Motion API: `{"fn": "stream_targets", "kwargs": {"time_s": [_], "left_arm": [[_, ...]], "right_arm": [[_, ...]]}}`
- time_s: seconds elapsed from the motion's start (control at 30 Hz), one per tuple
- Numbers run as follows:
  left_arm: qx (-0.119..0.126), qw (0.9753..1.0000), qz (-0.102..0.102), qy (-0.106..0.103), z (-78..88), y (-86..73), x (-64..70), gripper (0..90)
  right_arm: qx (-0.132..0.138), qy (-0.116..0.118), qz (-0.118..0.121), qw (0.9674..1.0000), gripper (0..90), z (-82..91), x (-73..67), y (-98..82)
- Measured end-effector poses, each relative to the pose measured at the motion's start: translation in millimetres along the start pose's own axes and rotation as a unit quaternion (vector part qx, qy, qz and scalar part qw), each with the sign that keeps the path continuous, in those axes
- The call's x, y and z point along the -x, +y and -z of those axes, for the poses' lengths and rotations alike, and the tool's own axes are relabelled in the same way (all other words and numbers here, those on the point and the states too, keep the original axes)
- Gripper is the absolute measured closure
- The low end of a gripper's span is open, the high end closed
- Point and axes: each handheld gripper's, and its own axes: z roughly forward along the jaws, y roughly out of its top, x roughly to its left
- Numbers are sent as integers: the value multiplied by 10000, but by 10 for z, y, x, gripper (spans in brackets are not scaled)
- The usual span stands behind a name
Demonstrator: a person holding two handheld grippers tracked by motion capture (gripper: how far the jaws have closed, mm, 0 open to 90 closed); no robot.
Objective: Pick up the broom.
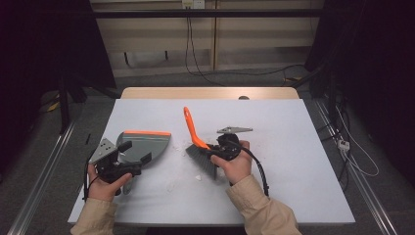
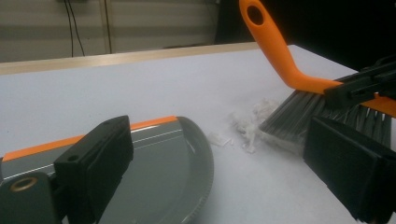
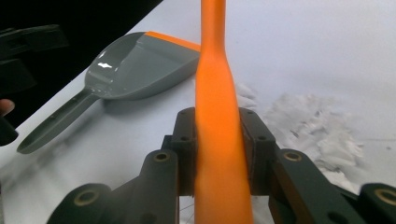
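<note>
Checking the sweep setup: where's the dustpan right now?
In the high view the dustpan lies left of centre on the white table, by the left tongs, with the brush to its right.

Left gripper [image 1: 128, 156]: black blocky body, grey three-cornered plate on top with small holes. Right gripper [image 1: 220, 147]: black, same grey plate, thick black cable looping back along beige sleeve [image 1: 259, 208]. Beige sleeves [image 1: 95, 215] on both forearms. Brass-ringed screw holes near jaw bases.

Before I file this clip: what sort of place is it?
Probably a lab recording booth, not a home: a bare white table, dark curtains at the sides, loose cables down the back wall, and floor rails.
</note>
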Motion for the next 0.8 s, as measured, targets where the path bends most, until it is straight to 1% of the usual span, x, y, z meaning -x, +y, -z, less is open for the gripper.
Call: {"fn": "stream_targets", "kwargs": {"time_s": [0.03, 0.1, 0.17, 0.27, 0.4, 0.47, 0.57, 0.67, 0.7, 0.73, 0.77, 0.8], "left_arm": [[-4, 10000, 5, 4, -1, -2, 0, 83], [-1, 10000, 18, 11, 2, -3, -3, 83], [11, 10000, 36, 23, 10, -5, -9, 83], [16, 10000, 55, 37, 20, -8, -20, 83], [27, 10000, 76, 46, 30, -11, -31, 83], [44, 9999, 82, 49, 39, -8, -40, 83], [64, 9999, 103, 66, 51, -4, -54, 83], [70, 9999, 131, 81, 50, -7, -61, 83], [68, 9999, 129, 80, 49, -8, -62, 83], [72, 9999, 127, 87, 49, -7, -63, 83], [72, 9999, 125, 86, 50, -7, -64, 83], [69, 9999, 108, 88, 53, -6, -67, 83]], "right_arm": [[13, 54, 33, 10000, 715, 1, -37, 5], [52, 260, 30, 9996, 715, -10, -119, 4], [14, 469, 47, 9989, 715, -39, -205, -11], [-79, 660, 133, 9977, 715, -105, -343, -56], [-303, 1008, 166, 9943, 715, -207, -495, -132], [-383, 1107, 180, 9929, 715, -245, -545, -169], [-503, 1333, 80, 9898, 715, -288, -586, -225], [-719, 1495, 32, 9861, 715, -356, -632, -300], [-786, 1482, 49, 9858, 715, -385, -645, -328], [-781, 1408, 108, 9869, 715, -407, -654, -348], [-757, 1328, 108, 9882, 715, -413, -642, -347], [-815, 1328, 65, 9878, 715, -417, -613, -336]]}}
